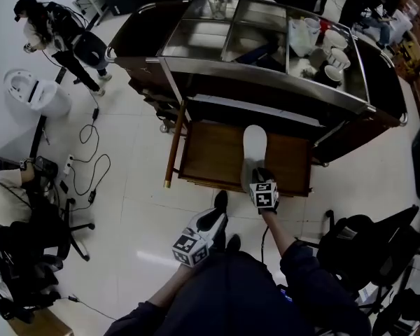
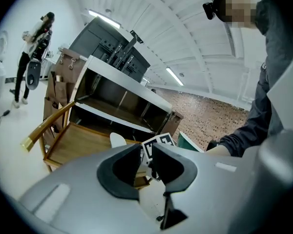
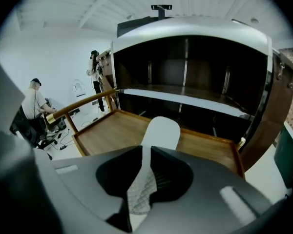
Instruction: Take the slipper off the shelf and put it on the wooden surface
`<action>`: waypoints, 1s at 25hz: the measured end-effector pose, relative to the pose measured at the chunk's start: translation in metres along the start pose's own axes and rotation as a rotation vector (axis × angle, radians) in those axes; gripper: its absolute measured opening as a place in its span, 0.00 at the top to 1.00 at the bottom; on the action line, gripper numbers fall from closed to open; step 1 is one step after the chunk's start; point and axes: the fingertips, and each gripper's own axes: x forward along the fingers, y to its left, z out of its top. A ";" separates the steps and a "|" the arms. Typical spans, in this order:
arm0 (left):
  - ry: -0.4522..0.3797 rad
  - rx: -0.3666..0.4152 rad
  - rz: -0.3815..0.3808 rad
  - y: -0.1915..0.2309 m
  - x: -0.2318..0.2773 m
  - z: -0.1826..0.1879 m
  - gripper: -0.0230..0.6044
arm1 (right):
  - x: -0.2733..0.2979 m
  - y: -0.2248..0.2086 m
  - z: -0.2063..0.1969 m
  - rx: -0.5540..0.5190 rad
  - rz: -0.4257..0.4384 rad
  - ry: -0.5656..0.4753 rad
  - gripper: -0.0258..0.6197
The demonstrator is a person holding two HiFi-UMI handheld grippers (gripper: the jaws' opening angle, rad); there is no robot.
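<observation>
While the right gripper (image 3: 145, 155) pinches the near end of the white slipper (image 1: 254, 144), which lies flat on the wooden surface (image 1: 210, 156), the left gripper (image 2: 146, 155) hangs nearer and left, jaws narrowly apart, nothing in them.

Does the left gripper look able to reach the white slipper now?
Probably yes: nothing stands between the left gripper and the slipper, and the right gripper grips only its near end.

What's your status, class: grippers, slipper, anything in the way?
Left gripper open, empty, held back. Right gripper: slipper heel between its fingers, grip unclear. Slipper flat on wooden surface. Nothing in the way.
</observation>
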 end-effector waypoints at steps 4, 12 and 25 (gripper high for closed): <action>-0.014 0.003 -0.019 -0.021 -0.018 -0.015 0.82 | -0.077 0.022 0.005 0.002 0.097 -0.129 0.92; 0.046 0.048 -0.152 -0.096 -0.018 -0.059 0.83 | -0.248 0.057 -0.086 0.330 0.146 -0.222 0.96; 0.093 0.106 -0.250 -0.152 -0.017 -0.089 0.85 | -0.311 0.048 -0.104 0.272 0.103 -0.322 0.96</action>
